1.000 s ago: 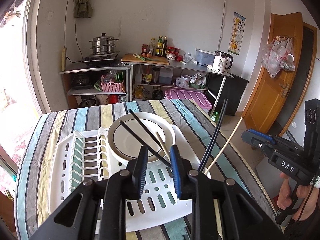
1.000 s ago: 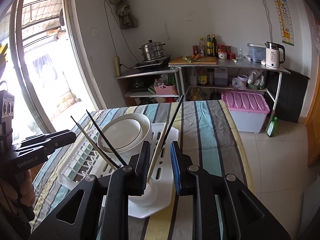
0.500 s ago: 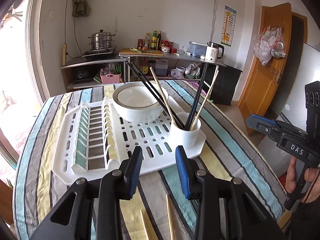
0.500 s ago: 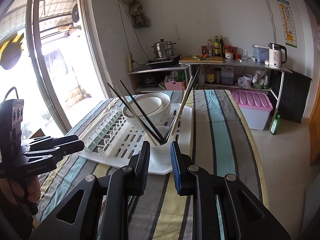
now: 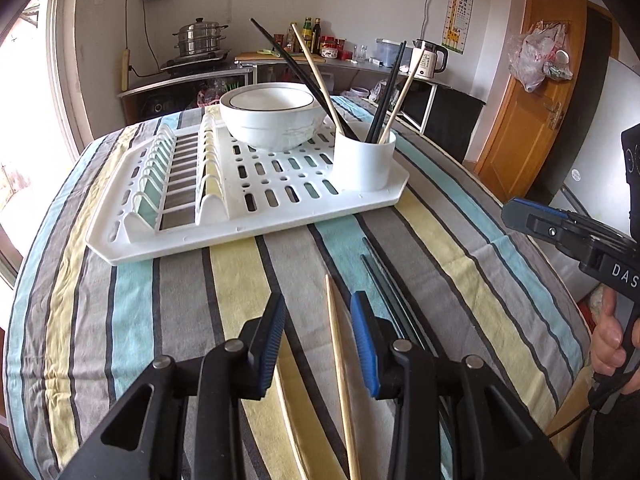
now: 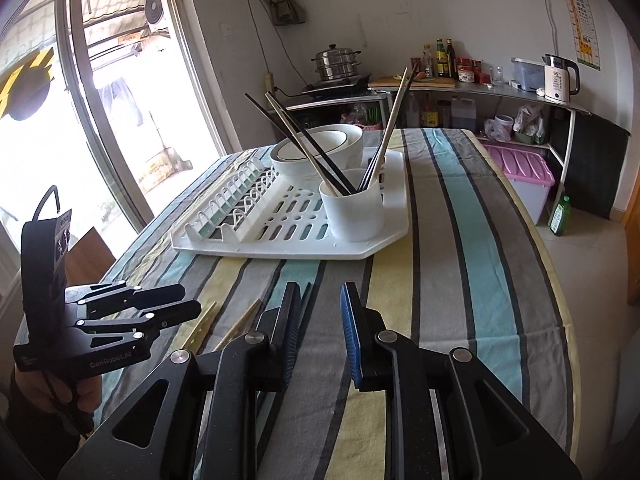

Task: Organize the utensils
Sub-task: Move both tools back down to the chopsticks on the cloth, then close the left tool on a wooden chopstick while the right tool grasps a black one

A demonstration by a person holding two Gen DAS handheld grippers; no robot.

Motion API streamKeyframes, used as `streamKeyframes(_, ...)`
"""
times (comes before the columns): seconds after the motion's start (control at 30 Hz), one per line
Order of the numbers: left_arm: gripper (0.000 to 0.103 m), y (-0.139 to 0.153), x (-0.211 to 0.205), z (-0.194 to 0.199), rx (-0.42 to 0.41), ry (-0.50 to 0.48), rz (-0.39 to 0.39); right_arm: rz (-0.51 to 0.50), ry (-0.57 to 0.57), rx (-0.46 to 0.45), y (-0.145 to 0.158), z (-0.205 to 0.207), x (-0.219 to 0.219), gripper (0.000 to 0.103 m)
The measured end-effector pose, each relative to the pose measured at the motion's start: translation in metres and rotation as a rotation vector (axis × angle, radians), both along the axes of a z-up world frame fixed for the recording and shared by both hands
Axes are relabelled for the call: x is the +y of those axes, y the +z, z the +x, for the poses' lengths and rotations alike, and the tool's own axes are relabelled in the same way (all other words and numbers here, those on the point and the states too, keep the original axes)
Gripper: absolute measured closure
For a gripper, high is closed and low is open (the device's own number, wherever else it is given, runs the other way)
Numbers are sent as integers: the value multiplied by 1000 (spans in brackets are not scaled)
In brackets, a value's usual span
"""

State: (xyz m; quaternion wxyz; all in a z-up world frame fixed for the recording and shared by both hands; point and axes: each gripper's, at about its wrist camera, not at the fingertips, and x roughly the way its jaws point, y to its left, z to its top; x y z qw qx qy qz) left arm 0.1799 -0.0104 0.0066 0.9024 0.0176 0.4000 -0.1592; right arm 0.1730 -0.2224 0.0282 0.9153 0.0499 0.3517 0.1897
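Chopsticks on the desk, more in the cup

Chopsticks are what I am sorting. Four of them [image 5: 316, 68] stand tilted in the white cup [image 5: 363, 162], which sits at the near right corner of the white drying rack [image 5: 208, 216], just beside a white bowl [image 5: 272, 116] on that same rack. The rack rests on the striped cloth of the desk [image 5: 460, 280].

Closer to me, a pale wooden chopstick [image 5: 338, 356] lies flat on the cloth, and a pair of dark chopsticks [image 5: 382, 276] lies just to its right.

My left hand-held gripper [image 5: 320, 340] hangs low over the desk with its jaws apart; they have just been opening, and the wooden chopstick runs between the two pads without either one pressing on it.

My right hand-held gripper [image 6: 320, 332] also has its jaws parted with nothing between them. A dark chopstick tip [image 6: 306, 292] shows just beside its left pad, and two pale sticks [image 6: 224, 326] lie on the cloth further left, near my other hand-held gripper.
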Motion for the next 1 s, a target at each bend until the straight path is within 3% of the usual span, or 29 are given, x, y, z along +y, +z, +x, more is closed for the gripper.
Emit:
streamKeyframes(0.23,68,-15,-7,6,45,-10,11,-21,28,41,-13,9,11,82)
streamKeyframes(0.6,81,-39,-19,25,130,-28,58,-49,36,166,-41,45,29,82)
streamKeyframes(1.0,89,-40,-21,29,130,-28,71,-83,39,268,-60,78,49,83)
